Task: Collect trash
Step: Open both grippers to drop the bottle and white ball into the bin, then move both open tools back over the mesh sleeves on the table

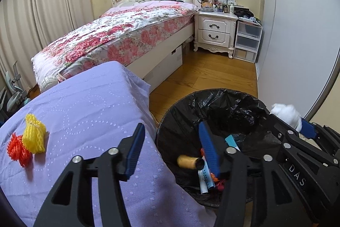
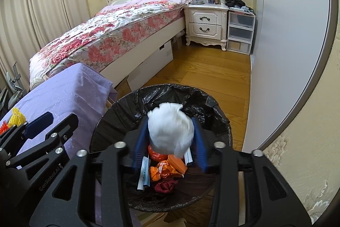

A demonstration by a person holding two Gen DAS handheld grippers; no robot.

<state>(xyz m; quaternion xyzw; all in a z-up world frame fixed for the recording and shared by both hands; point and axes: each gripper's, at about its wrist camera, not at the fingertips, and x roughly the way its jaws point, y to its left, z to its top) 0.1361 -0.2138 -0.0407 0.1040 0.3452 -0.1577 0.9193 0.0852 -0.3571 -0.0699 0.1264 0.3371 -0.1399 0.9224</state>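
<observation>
My right gripper [image 2: 171,142] is shut on a white crumpled wad [image 2: 171,132] and holds it over the black-lined trash bin [image 2: 221,118]. The wad also shows in the left wrist view [image 1: 286,113]. Inside the bin lie orange wrappers [image 2: 163,170], a dark red scrap [image 2: 165,184], a white tube [image 2: 143,176] and a yellow roll [image 1: 188,161]. My left gripper [image 1: 172,148] is open and empty, straddling the edge between the purple-covered table [image 1: 85,112] and the bin [image 1: 176,112]. A yellow foam net [image 1: 34,135] and an orange foam net [image 1: 18,149] lie on the table's left.
A bed with a floral cover [image 1: 119,35] stands behind the table. A white nightstand [image 1: 214,32] and clear plastic drawers [image 1: 247,42] stand at the back. A white wardrobe door [image 1: 297,35] runs along the right. Wooden floor [image 1: 208,71] lies between them.
</observation>
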